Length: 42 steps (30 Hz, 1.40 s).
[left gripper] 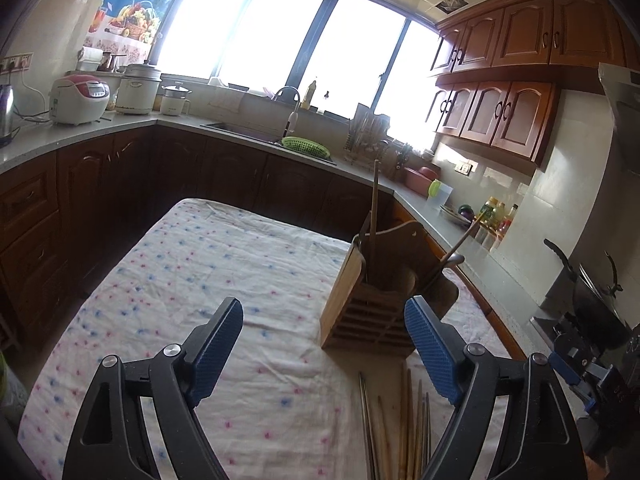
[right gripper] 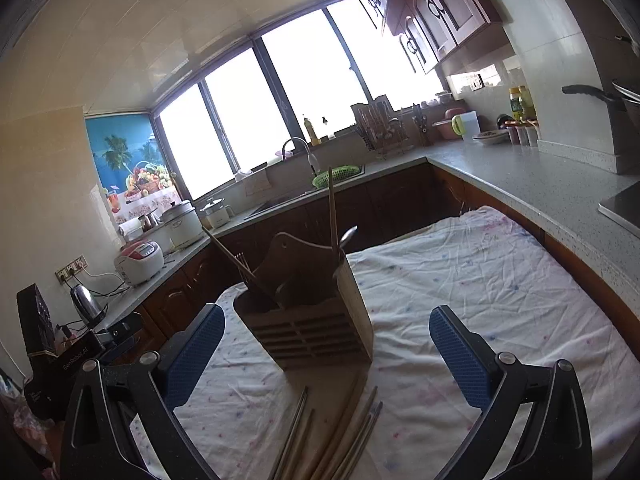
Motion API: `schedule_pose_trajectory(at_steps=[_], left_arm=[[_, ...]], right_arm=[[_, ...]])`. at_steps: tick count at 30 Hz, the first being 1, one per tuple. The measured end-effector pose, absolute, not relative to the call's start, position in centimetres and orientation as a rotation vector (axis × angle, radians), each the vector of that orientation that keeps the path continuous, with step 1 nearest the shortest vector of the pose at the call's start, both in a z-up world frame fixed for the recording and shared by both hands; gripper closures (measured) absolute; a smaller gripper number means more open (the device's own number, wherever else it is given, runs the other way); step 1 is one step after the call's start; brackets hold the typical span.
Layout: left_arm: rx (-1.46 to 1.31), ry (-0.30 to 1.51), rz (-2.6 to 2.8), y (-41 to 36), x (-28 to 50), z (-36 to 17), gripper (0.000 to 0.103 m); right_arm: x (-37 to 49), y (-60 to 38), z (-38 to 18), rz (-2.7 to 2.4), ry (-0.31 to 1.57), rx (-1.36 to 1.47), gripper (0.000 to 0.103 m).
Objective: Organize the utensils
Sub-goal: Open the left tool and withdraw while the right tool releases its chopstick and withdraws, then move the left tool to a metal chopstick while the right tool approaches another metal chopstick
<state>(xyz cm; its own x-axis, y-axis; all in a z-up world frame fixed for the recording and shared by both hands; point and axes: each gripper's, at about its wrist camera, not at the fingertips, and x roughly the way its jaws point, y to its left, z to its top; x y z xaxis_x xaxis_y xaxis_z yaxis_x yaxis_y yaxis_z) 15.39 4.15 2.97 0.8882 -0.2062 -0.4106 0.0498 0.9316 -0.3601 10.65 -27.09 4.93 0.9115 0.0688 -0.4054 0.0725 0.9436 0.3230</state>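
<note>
Utensils, loose lot: chopsticks (left gripper: 404, 420) of wood and metal, lying in a rough bundle on the cloth-covered surface (left gripper: 180, 280), just in front of the holder.

Wooden utensil holder (left gripper: 372, 304): slatted front, standing upright on the same surface. One long wooden stick (left gripper: 374, 216) stands nearly upright in it; a second wooden handle (left gripper: 464, 240) leans out to the side. A metal spoon (right gripper: 348, 236) shows in the right wrist view, bowl uppermost.

Cloth: white with pink and blue spots, wrinkled.

Left gripper (left gripper: 324, 344): jaws released and wide apart, nothing between the pads; the holder shows beyond the gap.

Right gripper (right gripper: 328, 348): jaws released, spread wide, grasping nothing; the holder and chopstick ends lie beyond and below the gap.

Background: kitchen counter with rice cookers (left gripper: 80, 98), sink with green basket (left gripper: 304, 146), dish rack, wooden wall cupboards (left gripper: 500, 112), bright window.
</note>
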Motion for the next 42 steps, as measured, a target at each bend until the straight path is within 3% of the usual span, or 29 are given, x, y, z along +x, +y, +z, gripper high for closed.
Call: schedule_pose_trajectory(at_steps=[13,33,36,40,42], left_arm=[[-0.365,0.574,-0.111,4.2,12.7,1.4,0.02],[-0.346,0.695,-0.049,4.0,14.7,0.5,0.02],[-0.35,0.721,-0.05,3.9,15.3,0.0,0.02],[-0.321,0.765,-0.072,3.1,16.2,-0.5,0.02],[-0.288,0.809,-0.089,2.3,17.2,-0.9,0.02]], right_arm=[[6.6,-28.0,0.5,-0.062,0.541,0.422,0.0],[8.8,-26.6,-1.6,-0.065,0.663,0.358,0.001],[10.1,-25.6,-2.3,-0.057,0.722,0.296,0.01],[12.0,-24.3,-4.3,-0.057,0.822,0.234,0.036],[13.0,-24.0,-5.4,-0.057,0.873,0.217,0.042]])
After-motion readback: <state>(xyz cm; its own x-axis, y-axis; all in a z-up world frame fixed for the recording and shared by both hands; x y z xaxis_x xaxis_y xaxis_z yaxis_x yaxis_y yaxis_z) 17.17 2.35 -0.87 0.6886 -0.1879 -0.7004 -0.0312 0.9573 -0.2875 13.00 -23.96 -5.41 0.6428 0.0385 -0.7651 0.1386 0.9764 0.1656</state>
